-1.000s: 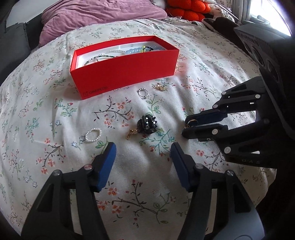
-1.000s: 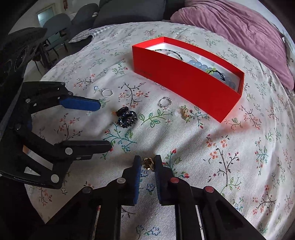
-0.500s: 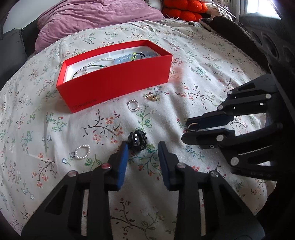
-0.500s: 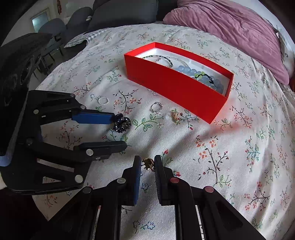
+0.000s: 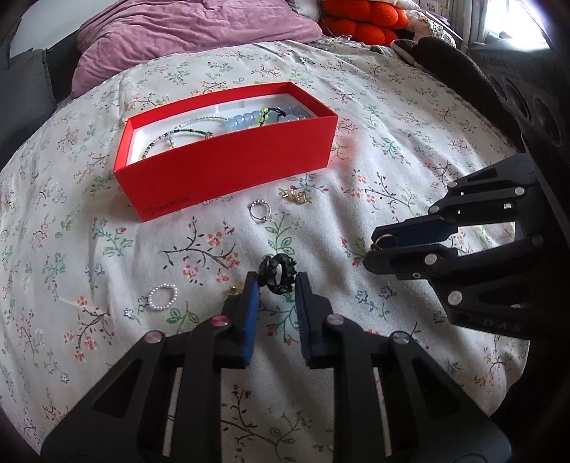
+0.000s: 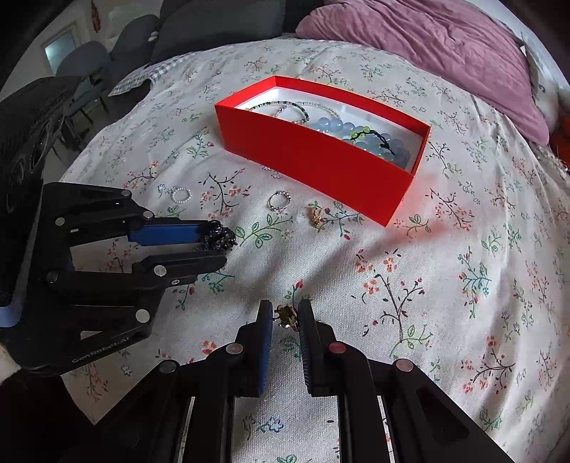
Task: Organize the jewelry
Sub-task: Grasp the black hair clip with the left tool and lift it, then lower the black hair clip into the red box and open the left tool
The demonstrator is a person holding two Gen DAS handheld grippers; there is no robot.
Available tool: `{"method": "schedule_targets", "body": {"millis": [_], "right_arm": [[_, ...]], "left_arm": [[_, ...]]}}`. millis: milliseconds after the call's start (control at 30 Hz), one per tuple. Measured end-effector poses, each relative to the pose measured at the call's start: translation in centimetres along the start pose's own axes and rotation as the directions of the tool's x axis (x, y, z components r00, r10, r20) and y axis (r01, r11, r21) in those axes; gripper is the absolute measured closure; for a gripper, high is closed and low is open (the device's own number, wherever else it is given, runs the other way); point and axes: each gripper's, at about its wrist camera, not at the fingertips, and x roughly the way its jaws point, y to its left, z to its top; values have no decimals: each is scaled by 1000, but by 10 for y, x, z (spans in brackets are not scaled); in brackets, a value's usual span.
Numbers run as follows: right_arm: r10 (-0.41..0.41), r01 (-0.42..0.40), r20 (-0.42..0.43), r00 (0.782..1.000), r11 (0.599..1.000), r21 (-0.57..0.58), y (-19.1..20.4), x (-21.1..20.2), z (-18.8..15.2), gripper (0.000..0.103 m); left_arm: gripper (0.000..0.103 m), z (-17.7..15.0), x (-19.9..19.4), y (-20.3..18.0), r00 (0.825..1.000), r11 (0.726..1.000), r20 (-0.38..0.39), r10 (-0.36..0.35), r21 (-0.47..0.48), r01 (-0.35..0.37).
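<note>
A black beaded hair clip [image 5: 278, 273] stands between the blue pads of my left gripper [image 5: 277, 285], whose jaws are closing and touch it on both sides. From the right wrist view the clip [image 6: 220, 238] sits at that gripper's [image 6: 217, 245] tips. My right gripper [image 6: 285, 314] is shut on a small gold piece [image 6: 287, 316], just above the floral bedspread. The open red box [image 5: 228, 171] lies beyond, holding bead bracelets and thin necklaces. Loose on the cloth are a pearl ring [image 5: 162, 297], a silver ring [image 5: 260, 210] and a gold piece [image 5: 297, 196].
A tiny gold item [image 5: 233, 289] peeks out beside my left finger. A purple blanket [image 5: 185, 32] and an orange cushion [image 5: 359, 19] lie at the head of the bed. Grey chairs [image 6: 89, 64] stand past the bed's edge. The right gripper [image 5: 374, 247] is close on my left gripper's right.
My left gripper moved forward to the black hair clip and narrowed its jaws around it. The right gripper stayed shut on the gold piece, nearly still.
</note>
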Motion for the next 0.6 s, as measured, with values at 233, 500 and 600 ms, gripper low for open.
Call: {"method": "schedule_targets", "body": {"millis": [233,500,600], "right_arm": [[13,-11,-25,1000,996,83,-13,-8,6,88],[40,-43,24,999,990,135,-21,-29,25,88],[48,-54,45,998,986,160,-24,-35,35,88]], "left_arm": [[81,9,-10,15,1000,997,-15,-5,-83,4],[81,24,-24,37,1000,981,-9,-1,-192,-1],[81,32,-28,45,1000,974,6,-2,-229,4]]}}
